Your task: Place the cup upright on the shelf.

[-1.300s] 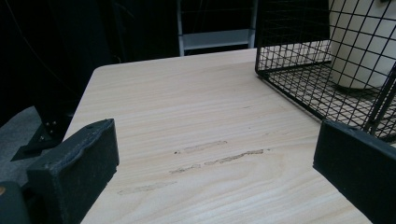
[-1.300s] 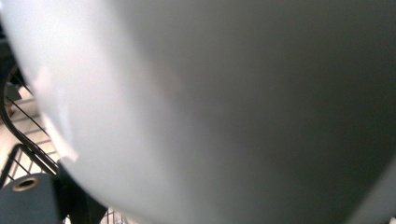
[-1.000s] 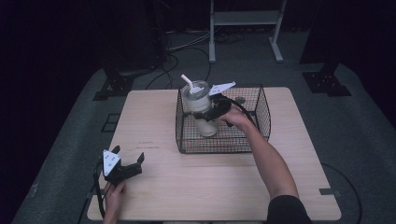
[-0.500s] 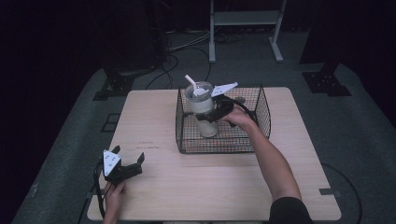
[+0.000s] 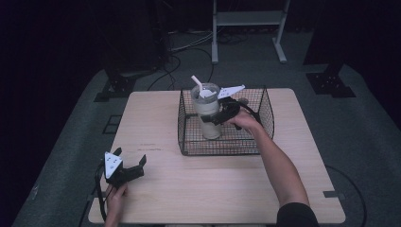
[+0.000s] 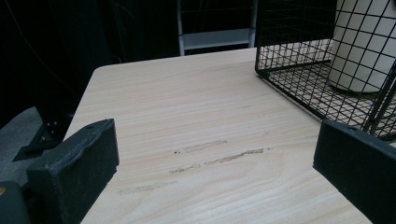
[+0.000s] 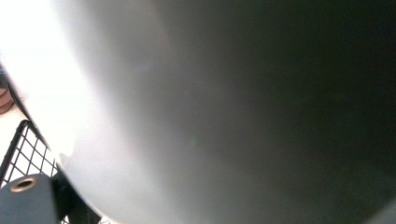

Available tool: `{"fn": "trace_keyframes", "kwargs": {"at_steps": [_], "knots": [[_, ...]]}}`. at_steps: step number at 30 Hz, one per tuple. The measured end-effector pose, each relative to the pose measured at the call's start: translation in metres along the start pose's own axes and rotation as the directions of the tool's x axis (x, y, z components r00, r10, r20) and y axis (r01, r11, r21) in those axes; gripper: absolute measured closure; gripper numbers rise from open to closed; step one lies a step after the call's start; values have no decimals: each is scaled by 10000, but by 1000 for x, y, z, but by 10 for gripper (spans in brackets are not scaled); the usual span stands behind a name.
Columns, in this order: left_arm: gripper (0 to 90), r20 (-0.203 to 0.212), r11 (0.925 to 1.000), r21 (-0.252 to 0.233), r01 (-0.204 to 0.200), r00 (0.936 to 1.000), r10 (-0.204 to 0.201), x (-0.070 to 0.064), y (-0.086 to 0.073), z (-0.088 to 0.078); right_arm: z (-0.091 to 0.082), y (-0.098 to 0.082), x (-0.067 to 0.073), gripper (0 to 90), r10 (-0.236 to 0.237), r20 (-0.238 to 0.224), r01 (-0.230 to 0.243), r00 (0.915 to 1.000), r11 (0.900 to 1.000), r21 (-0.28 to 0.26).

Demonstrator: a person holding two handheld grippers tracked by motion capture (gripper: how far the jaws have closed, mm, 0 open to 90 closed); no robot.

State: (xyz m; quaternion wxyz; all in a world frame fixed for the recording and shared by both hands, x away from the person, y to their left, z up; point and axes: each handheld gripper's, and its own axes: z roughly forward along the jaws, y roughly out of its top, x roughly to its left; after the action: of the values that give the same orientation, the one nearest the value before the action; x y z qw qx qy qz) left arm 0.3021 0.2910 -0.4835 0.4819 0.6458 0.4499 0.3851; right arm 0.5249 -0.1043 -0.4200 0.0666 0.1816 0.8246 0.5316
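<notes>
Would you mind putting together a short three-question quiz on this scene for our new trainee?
1. True or false: the tumbler stands inside the wire basket.
2. Which gripper is at the tumbler? A) left gripper B) right gripper
3. Fill in: the left gripper's jaws stand ____ over the bare table.

Key
1. True. It stands upright on the basket floor, with a straw sticking out of its lid.
2. B. The right gripper reaches into the basket and clasps the tumbler's side.
3. Open. In the left gripper view they are wide apart with nothing between them.
</notes>
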Motion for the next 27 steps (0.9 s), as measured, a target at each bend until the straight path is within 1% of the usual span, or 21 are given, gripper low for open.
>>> {"fn": "trace_keyframes", "kwargs": {"at_steps": [5, 9, 12, 14, 16, 20, 23, 24, 27], "knots": [[0, -11, 10000, 0, -7, 10000, 7, 0, 0, 0, -5, -2, 0, 77, 13, 75, -13, 10000, 10000, 16], [0, -8, 10000, 3, -14, 10000, 14, 0, 0, 0, -8, -2, 0, 77, -71, 123, 69, 9999, 9999, 91], [0, -7, 10000, -1, -11, 10000, 11, 0, 0, 0, -10, -4, 1, 70, -36, 184, 36, 9998, 10000, 35], [0, -2, 10000, -8, -4, 10000, 4, 0, 0, 0, -14, -5, 1, 63, -46, 309, 46, 9995, 10000, -1], [0, -3, 10000, -11, -11, 10000, 11, 0, 0, 0, -15, -5, 2, 63, -41, 330, 41, 9994, 10000, 30], [0, -13, 10000, -5, -3, 10000, 3, 0, 0, 0, -19, -5, 4, 53, -184, 253, 180, 9995, 9997, 166], [0, -8, 10000, -8, -12, 10000, 12, 0, 0, 0, -20, -6, 5, 52, -184, 259, 181, 9995, 9997, 154], [0, -2, 10000, -4, -9, 10000, 9, 0, 0, 0, -21, -6, 6, 45, -193, 346, 188, 9992, 9997, 143], [0, 6, 10000, -8, -3, 10000, 3, 0, 0, 0, -22, -7, 6, 45, -163, 396, 161, 9991, 9999, 58]]}}
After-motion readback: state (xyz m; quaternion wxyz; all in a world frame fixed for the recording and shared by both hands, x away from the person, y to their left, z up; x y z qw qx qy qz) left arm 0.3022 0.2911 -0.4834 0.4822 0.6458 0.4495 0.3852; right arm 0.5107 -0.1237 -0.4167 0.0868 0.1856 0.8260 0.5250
